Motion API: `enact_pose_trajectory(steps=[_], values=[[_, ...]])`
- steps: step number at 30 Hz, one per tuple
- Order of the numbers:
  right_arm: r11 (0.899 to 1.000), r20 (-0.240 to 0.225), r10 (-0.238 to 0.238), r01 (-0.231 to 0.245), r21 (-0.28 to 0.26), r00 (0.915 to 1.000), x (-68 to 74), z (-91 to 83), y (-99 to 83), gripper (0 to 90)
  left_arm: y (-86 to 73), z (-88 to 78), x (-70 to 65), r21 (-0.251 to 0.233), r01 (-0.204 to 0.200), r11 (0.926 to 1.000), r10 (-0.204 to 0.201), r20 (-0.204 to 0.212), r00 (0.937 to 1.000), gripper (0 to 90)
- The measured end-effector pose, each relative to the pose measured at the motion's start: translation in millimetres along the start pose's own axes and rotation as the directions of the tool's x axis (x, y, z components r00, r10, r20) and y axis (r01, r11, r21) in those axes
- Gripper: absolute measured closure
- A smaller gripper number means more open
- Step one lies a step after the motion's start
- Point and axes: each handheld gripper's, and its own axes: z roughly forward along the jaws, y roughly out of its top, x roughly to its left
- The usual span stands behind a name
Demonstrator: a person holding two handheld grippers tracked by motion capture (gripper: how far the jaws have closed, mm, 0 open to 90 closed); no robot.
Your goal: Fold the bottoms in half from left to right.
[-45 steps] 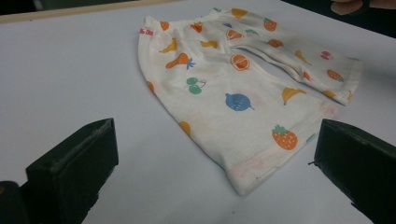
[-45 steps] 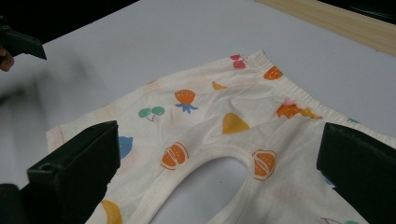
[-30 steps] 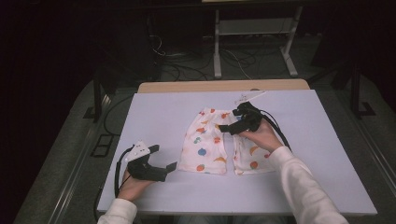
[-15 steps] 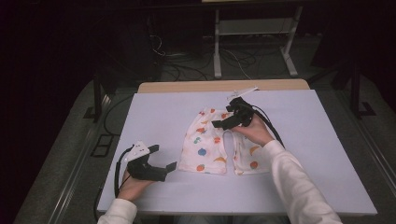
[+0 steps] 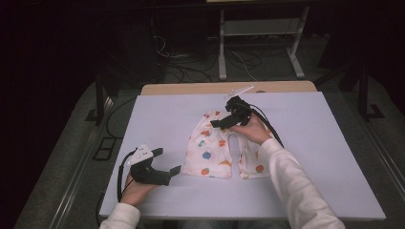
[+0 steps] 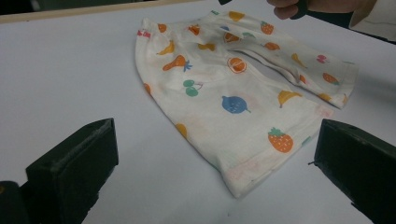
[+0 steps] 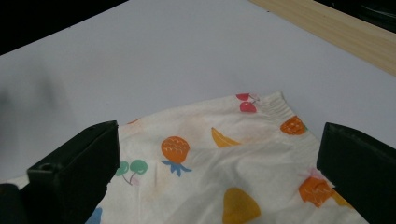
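Having slid leftward over the waistband, the right gripper (image 5: 220, 123) (jaws wide apart, empty) hovers above fruit-printed white shorts (image 5: 210, 150) lying flat mid-table, while the left gripper (image 5: 173, 172) rests open nearby.

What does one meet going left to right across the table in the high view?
Left claw → fruit-print baby pants → person's right sleeve, then bare table.
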Motion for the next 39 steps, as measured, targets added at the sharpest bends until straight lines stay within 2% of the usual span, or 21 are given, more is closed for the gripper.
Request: enact_pose_trajectory(steps=[10,13,28,39], values=[[1.0,0.005,-0.001,0.001,0.001,1.0,-2.3,16.0,13.2,0.0,-0.1,0.2,0.4,-0.002,0.003,1.0,-0.003,0.003,1.0,0.0],[1.0,-0.003,0.02,-0.02,-0.003,0.9998,-4.9,21.5,15.1,0.0,-0.1,0.1,0.2,-0.001,0.002,1.0,-0.002,0.003,1.0,0.0],[0.998,0.023,0.05,-0.05,0.022,0.9985,-21.1,47.3,25.1,0.0,-0.3,0.6,0.2,-0.002,0.004,1.0,-0.004,0.012,0.9999,0.0],[0.997,0.033,0.075,-0.075,0.014,0.9967,-29.6,63.3,31.8,0.0,-0.3,0.6,0.3,-0.004,0.005,1.0,-0.005,0.015,0.9999,0.0]])
